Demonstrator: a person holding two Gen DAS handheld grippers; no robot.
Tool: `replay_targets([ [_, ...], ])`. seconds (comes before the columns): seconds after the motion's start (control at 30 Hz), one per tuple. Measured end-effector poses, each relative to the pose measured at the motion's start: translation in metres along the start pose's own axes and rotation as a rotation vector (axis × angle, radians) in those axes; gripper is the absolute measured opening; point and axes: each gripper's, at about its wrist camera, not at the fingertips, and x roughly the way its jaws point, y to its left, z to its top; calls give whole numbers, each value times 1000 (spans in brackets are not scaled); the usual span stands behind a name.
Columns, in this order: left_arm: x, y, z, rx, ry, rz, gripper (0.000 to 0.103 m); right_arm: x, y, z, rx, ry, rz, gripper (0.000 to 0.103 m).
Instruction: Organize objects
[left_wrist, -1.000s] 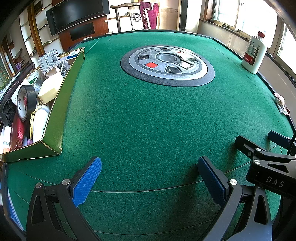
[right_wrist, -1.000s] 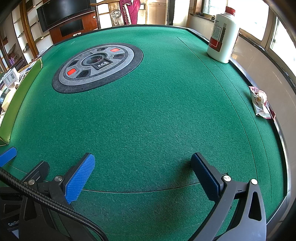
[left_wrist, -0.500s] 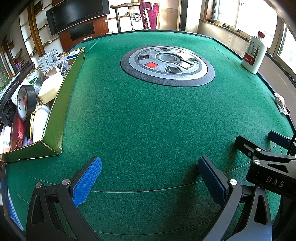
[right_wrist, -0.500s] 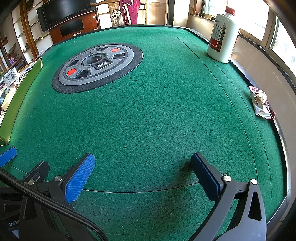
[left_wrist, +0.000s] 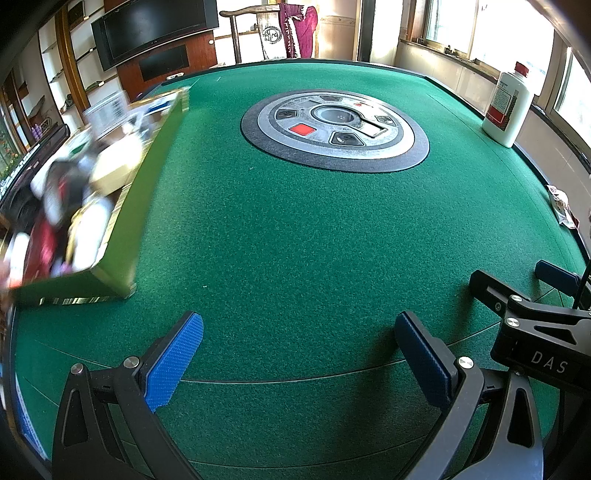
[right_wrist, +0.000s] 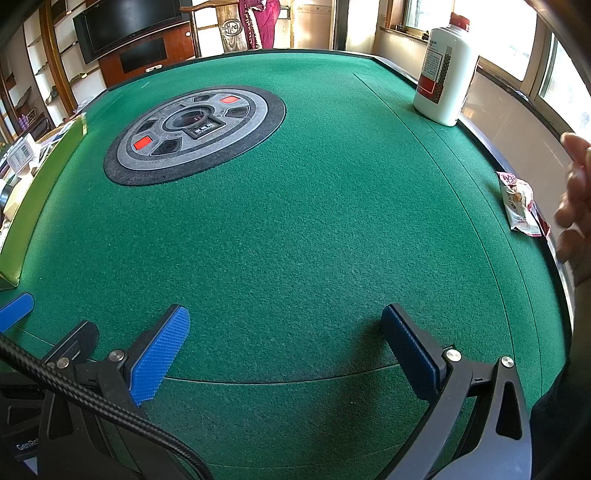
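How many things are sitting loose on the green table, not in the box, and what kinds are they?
White bottle with a red cap: 1
Snack packet: 1
Total: 2
The things in the box are too blurred to count.

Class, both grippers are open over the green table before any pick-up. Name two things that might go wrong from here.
1. The white bottle stands upright right at the table's far edge; a clumsy grasp by the right gripper may tip it off.
2. A bare hand hovers beside the snack packet; reaching for the packet risks a collision.
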Motion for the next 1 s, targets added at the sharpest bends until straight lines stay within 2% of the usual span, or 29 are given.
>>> replay_targets([
  [1.0, -1, 1, 1, -1, 1, 1, 102, -3, 5, -1, 1, -1, -1, 103],
])
